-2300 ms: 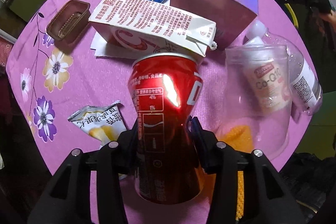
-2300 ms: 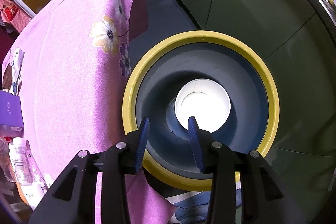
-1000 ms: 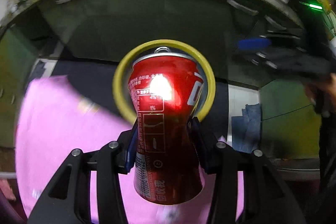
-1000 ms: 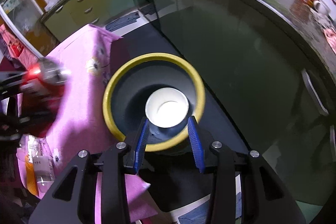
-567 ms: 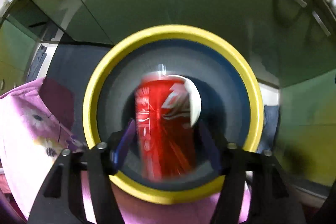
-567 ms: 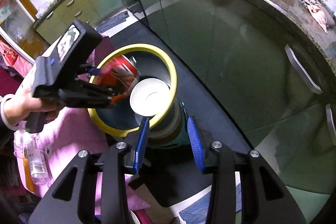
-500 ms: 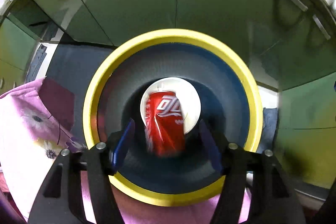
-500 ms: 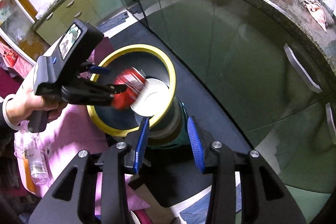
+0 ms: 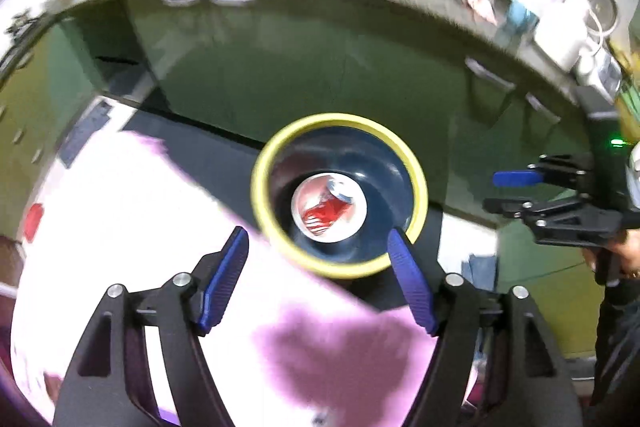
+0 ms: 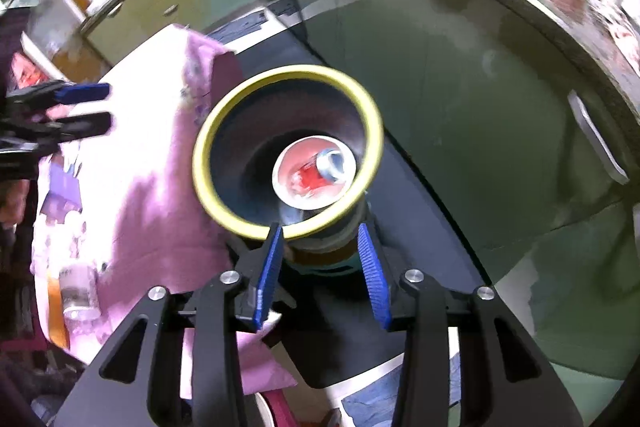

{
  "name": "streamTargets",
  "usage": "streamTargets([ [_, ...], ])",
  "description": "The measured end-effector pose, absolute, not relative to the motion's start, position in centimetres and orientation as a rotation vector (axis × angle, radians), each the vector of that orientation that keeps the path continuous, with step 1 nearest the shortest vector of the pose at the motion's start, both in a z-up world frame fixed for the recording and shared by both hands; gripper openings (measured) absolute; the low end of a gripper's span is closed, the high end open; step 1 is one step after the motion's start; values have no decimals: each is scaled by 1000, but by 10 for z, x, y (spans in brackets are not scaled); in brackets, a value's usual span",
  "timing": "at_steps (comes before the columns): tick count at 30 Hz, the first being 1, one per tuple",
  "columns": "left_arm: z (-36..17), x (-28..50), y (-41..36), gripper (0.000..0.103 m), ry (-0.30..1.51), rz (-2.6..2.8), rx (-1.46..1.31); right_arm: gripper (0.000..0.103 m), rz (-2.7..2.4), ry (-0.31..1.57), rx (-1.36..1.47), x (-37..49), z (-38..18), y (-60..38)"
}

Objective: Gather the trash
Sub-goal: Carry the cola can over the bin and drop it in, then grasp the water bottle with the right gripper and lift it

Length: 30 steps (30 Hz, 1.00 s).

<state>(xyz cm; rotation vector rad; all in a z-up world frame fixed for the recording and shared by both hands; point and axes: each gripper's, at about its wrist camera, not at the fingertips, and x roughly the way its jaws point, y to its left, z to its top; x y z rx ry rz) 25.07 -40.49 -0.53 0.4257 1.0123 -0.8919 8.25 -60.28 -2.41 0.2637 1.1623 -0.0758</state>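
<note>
Left tool (image 9: 318, 277) empty, can (image 9: 329, 209) binned below

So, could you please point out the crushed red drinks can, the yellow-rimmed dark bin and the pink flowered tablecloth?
Crushed red drinks can (image 9: 326, 213): left wrist view, red side wall.
Yellow-rimmed dark bin (image 10: 208, 131): right wrist view, left of rim.
Pink flowered tablecloth (image 10: 160, 211): right wrist view, hanging cloth beside the bin.

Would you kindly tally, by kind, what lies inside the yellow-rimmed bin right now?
Red can: 1
White dish: 1
Total: 2, both at the bottom of the bin.
</note>
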Motion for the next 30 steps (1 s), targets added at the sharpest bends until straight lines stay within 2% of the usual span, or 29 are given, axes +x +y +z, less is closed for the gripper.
streamTargets([
  [5,19,233,-312,73,988,-805,310,47,166,1224,217,91,-17,-521],
  [9,26,205,-230,83,920,-691,253,56,377,1280,153,99,-11,-442],
  [13,18,184,-159,83,926,-596,154,58,525,1337,76,102,-12,-373],
  [16,7,167,-112,84,936,-518,91,67,558,1383,-15,102,-21,-333],
  [23,-10,135,-41,87,926,-444,-11,69,482,1474,-144,122,-46,-294],
  [30,-27,129,-18,87,937,-445,-47,69,465,1556,-155,139,-74,-274],
])
